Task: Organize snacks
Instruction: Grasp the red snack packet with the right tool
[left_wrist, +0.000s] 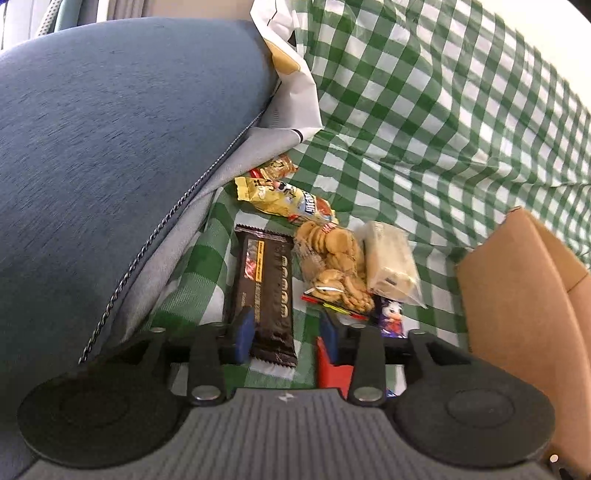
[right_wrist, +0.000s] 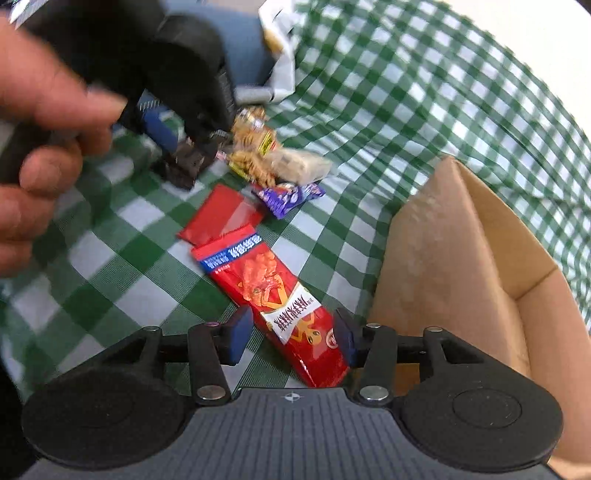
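My left gripper (left_wrist: 285, 334) stands open over a dark brown bar (left_wrist: 264, 291) that lies flat on the green-checked cloth (left_wrist: 424, 129). Its left pad is at the bar's edge and the right pad stands off it. Just beyond lie a cookie bag (left_wrist: 332, 258), a clear-wrapped pale cake (left_wrist: 388, 258), a yellow packet (left_wrist: 284, 201) and a purple packet (left_wrist: 391, 321). My right gripper (right_wrist: 291, 338) is open astride a long red snack packet (right_wrist: 280, 295) on the cloth. A flat red packet (right_wrist: 221, 214) and the purple packet (right_wrist: 288, 195) lie past it.
An open cardboard box (right_wrist: 461, 258) stands close on the right, its flap raised. A blue-grey zipped bag (left_wrist: 110, 147) fills the left, with a white paper bag (left_wrist: 295, 92) behind it. A person's hand (right_wrist: 37, 110) holds the left gripper at the upper left, blurred.
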